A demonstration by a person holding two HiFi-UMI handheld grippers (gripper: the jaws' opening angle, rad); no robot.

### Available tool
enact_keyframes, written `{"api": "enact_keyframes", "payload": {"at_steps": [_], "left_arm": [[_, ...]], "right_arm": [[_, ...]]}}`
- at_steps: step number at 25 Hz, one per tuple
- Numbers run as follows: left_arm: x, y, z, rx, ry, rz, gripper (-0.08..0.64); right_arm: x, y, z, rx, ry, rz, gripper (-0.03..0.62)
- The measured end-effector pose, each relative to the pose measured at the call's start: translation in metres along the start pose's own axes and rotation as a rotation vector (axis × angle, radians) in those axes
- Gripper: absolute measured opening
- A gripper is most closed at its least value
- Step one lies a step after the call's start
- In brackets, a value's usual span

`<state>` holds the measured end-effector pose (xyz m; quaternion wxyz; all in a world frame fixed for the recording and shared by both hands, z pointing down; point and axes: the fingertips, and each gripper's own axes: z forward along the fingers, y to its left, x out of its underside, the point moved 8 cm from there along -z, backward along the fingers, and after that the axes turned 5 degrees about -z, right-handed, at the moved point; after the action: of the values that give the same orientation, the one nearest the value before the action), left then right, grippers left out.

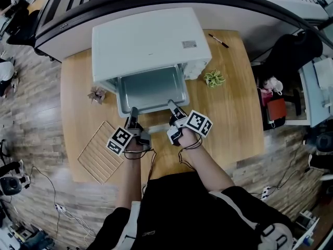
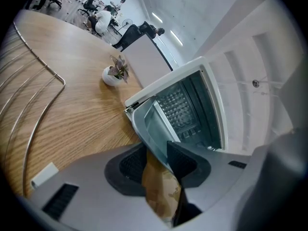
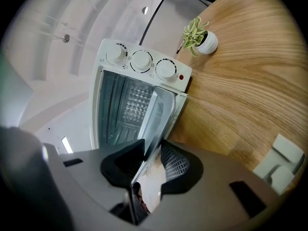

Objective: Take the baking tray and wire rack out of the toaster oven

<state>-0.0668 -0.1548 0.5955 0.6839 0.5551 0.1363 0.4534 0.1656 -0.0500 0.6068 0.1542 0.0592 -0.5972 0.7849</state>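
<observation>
The white toaster oven (image 1: 148, 43) stands at the back of the wooden table, its mouth facing me. The grey baking tray (image 1: 151, 90) sticks out of the mouth, lying level. My left gripper (image 1: 133, 112) is shut on the left part of the tray's front rim, my right gripper (image 1: 171, 105) on the right part. The left gripper view has the thin tray edge (image 2: 156, 129) between the dark pads of the left gripper (image 2: 161, 153). The right gripper (image 3: 153, 155) pinches the shiny tray (image 3: 154, 117) the same way. The wire rack (image 1: 101, 150) lies flat on the table at front left.
A small potted plant (image 1: 214, 78) sits right of the oven below its knobs (image 3: 142, 60). A small dried plant (image 1: 97, 94) sits left of the oven. A pen (image 1: 218, 40) lies at the back right. The table's front edge is close to my body.
</observation>
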Motion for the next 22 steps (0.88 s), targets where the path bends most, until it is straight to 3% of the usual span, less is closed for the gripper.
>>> {"api": "enact_keyframes", "payload": {"at_steps": [13,22], "left_arm": [[0.008,0.001,-0.026,-0.01,0.017,0.04,0.14],[0.018,-0.001,-0.061,0.025,0.02,0.036,0.14]], "right_arm": [[0.021,-0.002,-0.024,-0.003,-0.008,0.02,0.117],[0.038,0.008,-0.057,-0.014,-0.018,0.004,0.115]]}}
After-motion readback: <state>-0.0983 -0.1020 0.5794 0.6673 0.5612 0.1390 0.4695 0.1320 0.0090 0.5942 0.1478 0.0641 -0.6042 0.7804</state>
